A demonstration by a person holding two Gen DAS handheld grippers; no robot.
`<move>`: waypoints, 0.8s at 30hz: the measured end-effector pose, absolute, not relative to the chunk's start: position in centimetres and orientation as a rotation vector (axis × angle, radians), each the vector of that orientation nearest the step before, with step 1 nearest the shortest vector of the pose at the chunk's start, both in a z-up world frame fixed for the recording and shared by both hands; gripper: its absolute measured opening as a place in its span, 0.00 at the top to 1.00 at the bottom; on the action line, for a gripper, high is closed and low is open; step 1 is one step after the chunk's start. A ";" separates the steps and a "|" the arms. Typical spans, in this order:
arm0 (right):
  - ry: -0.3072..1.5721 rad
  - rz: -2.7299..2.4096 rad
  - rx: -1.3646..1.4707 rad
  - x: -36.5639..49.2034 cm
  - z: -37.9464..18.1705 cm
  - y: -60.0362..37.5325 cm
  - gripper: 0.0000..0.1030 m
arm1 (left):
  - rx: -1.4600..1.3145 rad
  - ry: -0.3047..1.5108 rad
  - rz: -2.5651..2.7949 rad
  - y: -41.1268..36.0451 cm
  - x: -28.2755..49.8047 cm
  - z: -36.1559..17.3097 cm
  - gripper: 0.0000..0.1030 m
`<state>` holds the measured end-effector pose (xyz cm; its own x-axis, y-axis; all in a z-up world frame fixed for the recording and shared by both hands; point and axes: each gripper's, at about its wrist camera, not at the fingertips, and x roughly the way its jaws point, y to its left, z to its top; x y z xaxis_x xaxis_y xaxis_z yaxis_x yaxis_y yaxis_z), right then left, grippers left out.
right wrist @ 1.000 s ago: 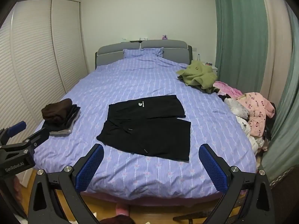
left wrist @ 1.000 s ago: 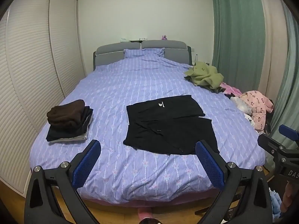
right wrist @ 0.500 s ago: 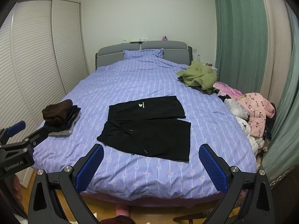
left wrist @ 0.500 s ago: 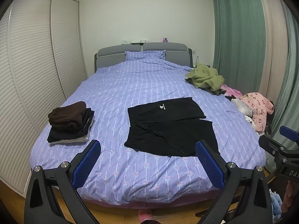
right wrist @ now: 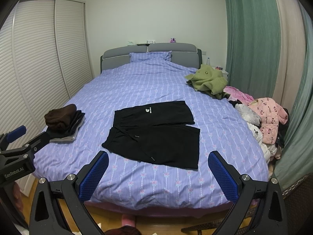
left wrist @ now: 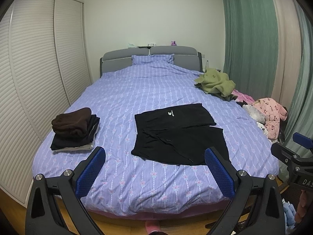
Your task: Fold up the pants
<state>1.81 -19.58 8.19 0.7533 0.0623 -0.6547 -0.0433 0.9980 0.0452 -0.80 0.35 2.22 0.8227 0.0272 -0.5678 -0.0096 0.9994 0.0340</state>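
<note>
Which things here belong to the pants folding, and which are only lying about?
For the job:
black pants, spread flat on the bed
left gripper and right gripper, jaws open

Lying about:
folded clothes stack
green garment
pink jacket

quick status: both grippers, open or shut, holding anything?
Left gripper: jaws wide open, holding nothing, off the black pants.
Right gripper: jaws wide open, holding nothing, also short of the pants.

left wrist: foot of bed (left wrist: 156, 176), facing headboard | right wrist: same, further right | shared: whole bed
</note>
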 end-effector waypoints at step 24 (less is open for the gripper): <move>0.715 0.056 0.027 1.7 8.2 -19.6 0.00 | 0.032 0.588 0.027 0.4 -1.0 2.4 0.00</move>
<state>1.70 -19.60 8.20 0.7534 0.0605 -0.6548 -0.0423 0.9982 0.0436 -1.04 0.44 2.40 0.8316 0.0348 -0.5543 -0.0168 0.9992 0.0376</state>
